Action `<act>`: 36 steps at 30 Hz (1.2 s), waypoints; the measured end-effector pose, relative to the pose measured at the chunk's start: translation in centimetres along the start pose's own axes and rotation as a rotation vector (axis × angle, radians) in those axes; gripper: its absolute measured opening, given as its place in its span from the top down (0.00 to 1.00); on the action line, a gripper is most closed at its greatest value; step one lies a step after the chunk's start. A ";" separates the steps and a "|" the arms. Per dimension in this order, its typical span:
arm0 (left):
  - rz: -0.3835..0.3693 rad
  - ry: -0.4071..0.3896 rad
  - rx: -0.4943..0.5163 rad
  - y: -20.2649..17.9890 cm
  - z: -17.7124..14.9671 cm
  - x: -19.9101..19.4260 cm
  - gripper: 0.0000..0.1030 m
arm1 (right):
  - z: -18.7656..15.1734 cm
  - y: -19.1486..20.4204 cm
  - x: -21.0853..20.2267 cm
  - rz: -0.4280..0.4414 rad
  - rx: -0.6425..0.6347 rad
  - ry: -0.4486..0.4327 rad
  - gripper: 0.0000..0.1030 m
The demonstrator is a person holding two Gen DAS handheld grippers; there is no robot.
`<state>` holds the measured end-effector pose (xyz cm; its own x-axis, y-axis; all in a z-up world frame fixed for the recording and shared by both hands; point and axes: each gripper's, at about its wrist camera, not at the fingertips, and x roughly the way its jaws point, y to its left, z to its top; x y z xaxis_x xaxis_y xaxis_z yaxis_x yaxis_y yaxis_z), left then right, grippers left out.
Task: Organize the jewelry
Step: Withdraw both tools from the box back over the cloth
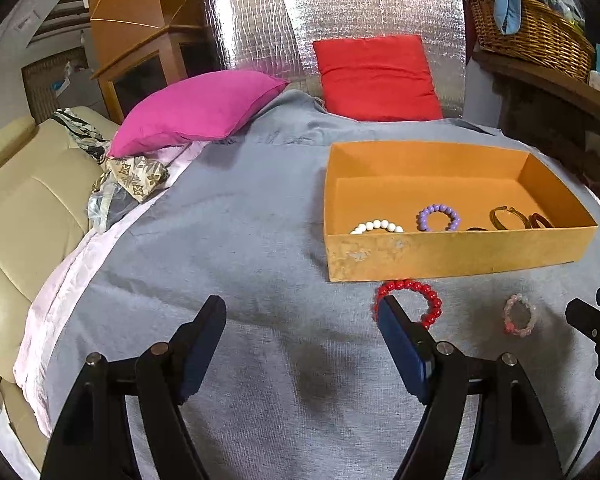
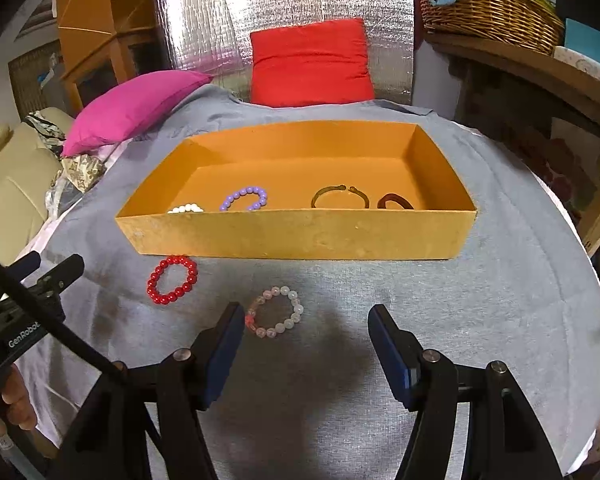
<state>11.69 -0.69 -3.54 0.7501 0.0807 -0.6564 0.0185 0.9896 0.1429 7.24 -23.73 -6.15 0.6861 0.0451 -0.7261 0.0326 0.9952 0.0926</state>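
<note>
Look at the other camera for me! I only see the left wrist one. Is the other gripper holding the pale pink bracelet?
Observer: No. The right gripper is open. The pale pink bracelet lies on the grey blanket next to its left finger, not pinched.
Operator: What's the brownish ring in the orange box?
Observer: It's an open bangle, with a gap on its far side.
Operator: A finger hides part of the red bracelet. Is it broken?
Observer: The right wrist view shows the red bead bracelet as a whole loop, just in front of the orange box.
</note>
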 end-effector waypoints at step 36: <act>-0.004 0.075 0.021 0.5 -0.6 2.2 0.24 | -0.3 1.6 2.0 -0.001 -0.020 0.061 0.33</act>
<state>12.93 0.05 -5.35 0.6984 0.0859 -0.7105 0.0364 0.9872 0.1551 8.46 -22.02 -7.70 0.6408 0.0483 -0.7662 0.0186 0.9967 0.0784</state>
